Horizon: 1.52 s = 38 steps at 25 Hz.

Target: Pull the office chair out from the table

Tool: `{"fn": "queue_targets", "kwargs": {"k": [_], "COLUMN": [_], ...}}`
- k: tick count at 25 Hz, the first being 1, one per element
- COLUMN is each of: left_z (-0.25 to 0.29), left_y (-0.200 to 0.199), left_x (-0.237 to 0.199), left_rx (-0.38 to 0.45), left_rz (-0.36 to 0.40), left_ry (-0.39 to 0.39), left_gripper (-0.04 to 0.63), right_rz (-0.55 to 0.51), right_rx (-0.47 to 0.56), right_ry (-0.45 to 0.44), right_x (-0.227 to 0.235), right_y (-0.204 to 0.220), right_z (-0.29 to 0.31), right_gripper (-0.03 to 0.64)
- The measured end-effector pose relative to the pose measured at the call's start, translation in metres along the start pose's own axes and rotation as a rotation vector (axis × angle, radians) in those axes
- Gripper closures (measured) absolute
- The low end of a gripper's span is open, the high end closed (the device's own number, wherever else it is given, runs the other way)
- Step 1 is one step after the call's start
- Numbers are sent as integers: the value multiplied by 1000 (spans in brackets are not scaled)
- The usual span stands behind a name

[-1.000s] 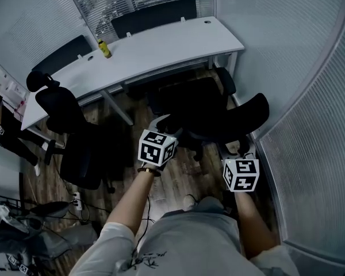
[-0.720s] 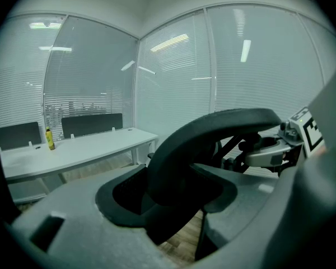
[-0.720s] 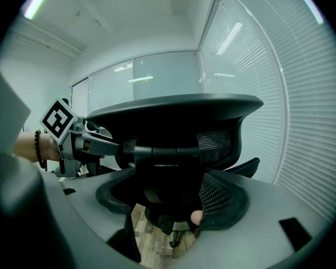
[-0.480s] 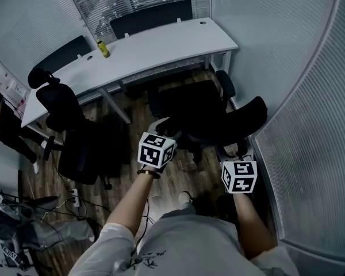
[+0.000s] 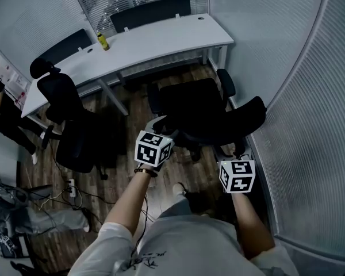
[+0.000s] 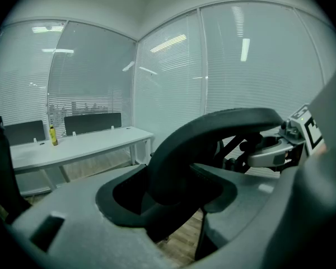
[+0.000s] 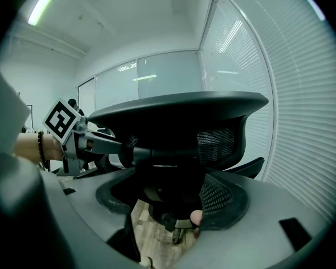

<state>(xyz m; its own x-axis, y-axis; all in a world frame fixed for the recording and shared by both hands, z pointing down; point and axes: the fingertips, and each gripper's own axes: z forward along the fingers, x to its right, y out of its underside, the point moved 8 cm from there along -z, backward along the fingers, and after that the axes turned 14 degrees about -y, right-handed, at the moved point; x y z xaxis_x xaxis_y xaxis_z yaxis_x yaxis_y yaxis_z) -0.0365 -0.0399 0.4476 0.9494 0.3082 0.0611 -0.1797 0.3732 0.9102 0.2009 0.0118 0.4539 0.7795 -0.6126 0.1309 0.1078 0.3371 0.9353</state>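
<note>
Black mesh fills both of my gripper views, because the office chair is what I am hanging on to. My left gripper is clenched on the left end of its backrest, whose curved rim runs straight through the closed jaws. My right gripper is clamped on the right part of the same backrest, with the mesh panel and the frame behind it sitting between the jaws. The change over the last second is the gap. The table has slid up and away in the head view, and a wider strip of wooden floor now shows between its front edge and the chair's seat. The chair itself has kept its place against my grippers. I read that as the chair rolling back with me as I step away, so the pull is working and neither grip has slipped. The seat now stands clear of the tabletop rather than tucked under it, near the glass wall on my right. I judge the task nearly done: a little more travel backward, kept straight so the base does not swing toward that wall, should finish it.
</note>
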Motion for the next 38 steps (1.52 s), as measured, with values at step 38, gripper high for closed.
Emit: {"fn": "queue_targets", "kwargs": {"k": [38], "left_z": [-135], "left_y": [47], "left_x": [143], "left_rx": [12], "left_rz": [4], "left_ry": [-6], "left_gripper": [356], "right_rz": [0], "right_rx": [36], "right_ry": [-28], "right_x": [-37], "right_y": [66], "right_z": [-188], "right_gripper": [336]}}
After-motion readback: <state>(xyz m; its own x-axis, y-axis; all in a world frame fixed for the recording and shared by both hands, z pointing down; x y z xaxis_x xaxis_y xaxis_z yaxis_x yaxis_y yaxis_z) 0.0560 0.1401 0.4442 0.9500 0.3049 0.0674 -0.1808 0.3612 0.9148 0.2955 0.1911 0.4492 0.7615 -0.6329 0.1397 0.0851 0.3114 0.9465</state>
